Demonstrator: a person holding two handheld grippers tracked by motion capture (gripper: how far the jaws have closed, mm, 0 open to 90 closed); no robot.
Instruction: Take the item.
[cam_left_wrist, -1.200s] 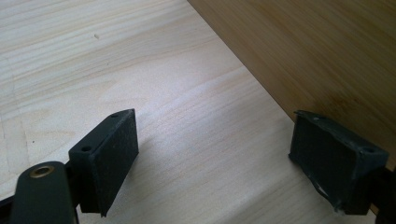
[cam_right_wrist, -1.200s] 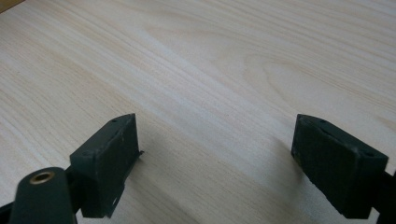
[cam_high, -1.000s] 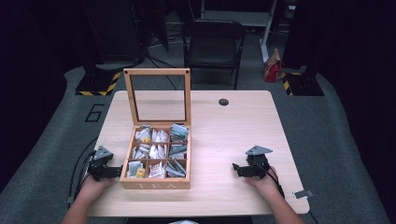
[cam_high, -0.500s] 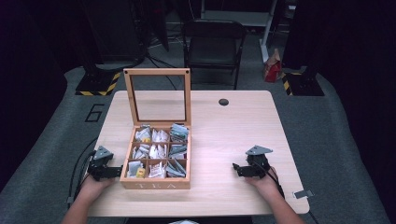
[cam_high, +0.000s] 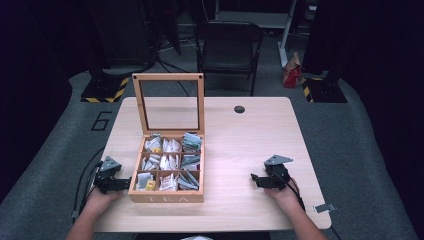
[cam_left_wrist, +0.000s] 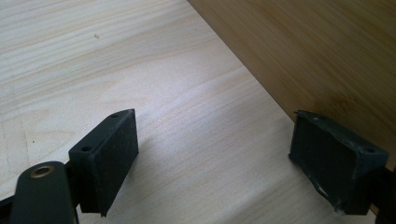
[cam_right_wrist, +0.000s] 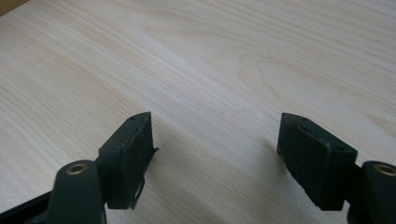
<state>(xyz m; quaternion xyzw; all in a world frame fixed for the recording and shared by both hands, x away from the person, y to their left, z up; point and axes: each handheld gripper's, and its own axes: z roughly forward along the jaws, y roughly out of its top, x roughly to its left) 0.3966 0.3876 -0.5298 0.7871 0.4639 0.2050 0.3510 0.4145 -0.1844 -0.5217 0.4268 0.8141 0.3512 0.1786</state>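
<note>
**Open tea box, two empty grippers, a tall lid waiting to be knocked**

The wooden tea box (cam_high: 167, 167) sits at the lower left of the high view, near the front edge of the table (cam_high: 250, 145). Its glass-paned lid (cam_high: 169, 102) stands upright behind six compartments stuffed with tea bags (cam_high: 165, 162).

The left gripper (cam_high: 122, 184) lies just beside the box's left wall, low on the tabletop. In the left gripper view its jaws gape wide with nothing between them, and the box wall (cam_left_wrist: 317, 56) fills the upper right, very close to one pad.

The right gripper (cam_high: 256, 180) rests well apart from the box at the lower right of the high view. Its jaws have just been closing a little, yet they stand wide over bare wood and hold nothing.

My worry is the left side: a sideways nudge from that near pad could shove the box across the smooth table. The packets stand loose and crowded, so a pinch could, I think, drag out two or crush one. A careless reach over the rim might clip the upright lid and swing it shut on the gripper.
</note>
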